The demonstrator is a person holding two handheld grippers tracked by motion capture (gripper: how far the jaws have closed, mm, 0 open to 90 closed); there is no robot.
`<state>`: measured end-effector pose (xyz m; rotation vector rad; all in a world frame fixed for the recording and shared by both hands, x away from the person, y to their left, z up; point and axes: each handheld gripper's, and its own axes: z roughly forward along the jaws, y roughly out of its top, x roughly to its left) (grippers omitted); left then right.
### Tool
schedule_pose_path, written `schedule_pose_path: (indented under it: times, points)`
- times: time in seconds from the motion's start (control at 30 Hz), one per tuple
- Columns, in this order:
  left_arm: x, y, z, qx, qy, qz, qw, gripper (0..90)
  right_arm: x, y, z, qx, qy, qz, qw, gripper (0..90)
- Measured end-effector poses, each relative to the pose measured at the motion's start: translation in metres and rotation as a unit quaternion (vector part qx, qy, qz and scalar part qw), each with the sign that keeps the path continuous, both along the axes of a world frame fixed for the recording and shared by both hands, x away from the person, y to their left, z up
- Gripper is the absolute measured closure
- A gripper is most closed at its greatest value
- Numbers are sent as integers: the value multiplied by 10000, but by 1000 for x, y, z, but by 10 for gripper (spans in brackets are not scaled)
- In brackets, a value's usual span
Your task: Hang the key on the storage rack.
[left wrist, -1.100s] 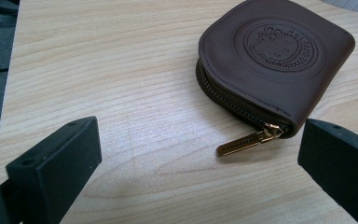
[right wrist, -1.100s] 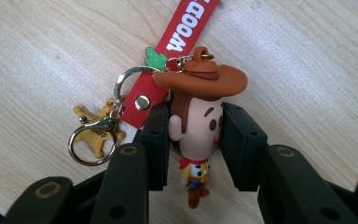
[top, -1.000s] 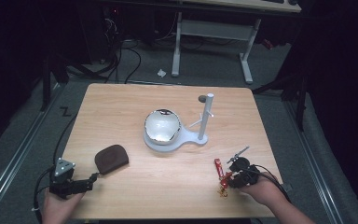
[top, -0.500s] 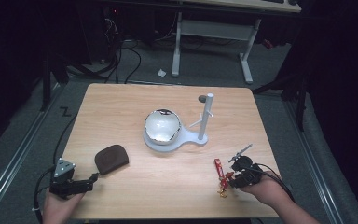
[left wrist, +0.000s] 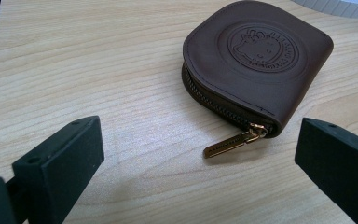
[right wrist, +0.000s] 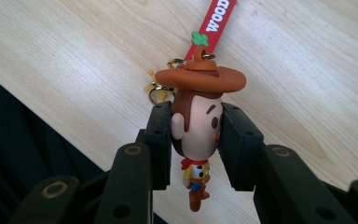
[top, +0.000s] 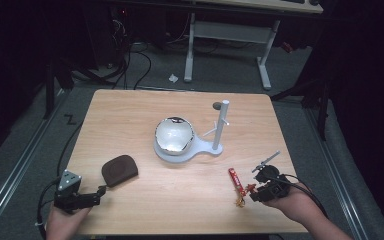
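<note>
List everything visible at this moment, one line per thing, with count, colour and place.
table: 1, light wood, centre.
white stand: 1, white, round base with upright post, table middle.
bowl: 1, shiny silver, on the stand's base.
zip pouch: 1, brown, near-left of table, zipper closed, ahead of the left gripper.
cowboy keychain: 1, orange hat, red strap, clamped at the head by the right gripper.
desk frame: 1, white legs, on the floor behind the table.
left gripper: 1, black, fingers open.
right gripper: 1, black, fingers shut on the keychain.
</note>
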<state>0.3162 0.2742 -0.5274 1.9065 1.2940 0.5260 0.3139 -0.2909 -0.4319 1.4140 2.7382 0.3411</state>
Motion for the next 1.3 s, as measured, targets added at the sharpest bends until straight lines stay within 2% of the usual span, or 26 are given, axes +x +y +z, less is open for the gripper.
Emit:
schedule_pose_path:
  times: [0.07, 0.17, 0.2, 0.33, 0.77, 1.2, 1.3]
  points:
    - [0, 0, 0, -13, 6, 1, 10000, 20, -1, -2, 6, 33, 15, -105, 9999, 669]
    - [0, 1, -1, -37, 23, 23, 10000, 27, 0, -5, 15, 30, -44, -71, 10000, 669]
    - [0, 1, -1, -42, 21, 29, 10000, 27, -1, -5, 19, 22, -2, -162, 9999, 669]
    - [0, 1, -1, -40, 32, 24, 10000, 27, 1, -8, 28, 70, -99, -122, 9999, 669]
    - [1, 1, -1, -60, 34, 7, 10000, 28, 9, -5, 61, 90, -176, -65, 9998, 669]
    - [1, 0, -2, -56, 45, -36, 10000, 28, 16, 1, 89, -6, -291, 40, 9996, 669]
    - [1, 1, -2, -66, 42, -38, 10000, 28, 17, 3, 94, -23, -290, -4, 9996, 669]
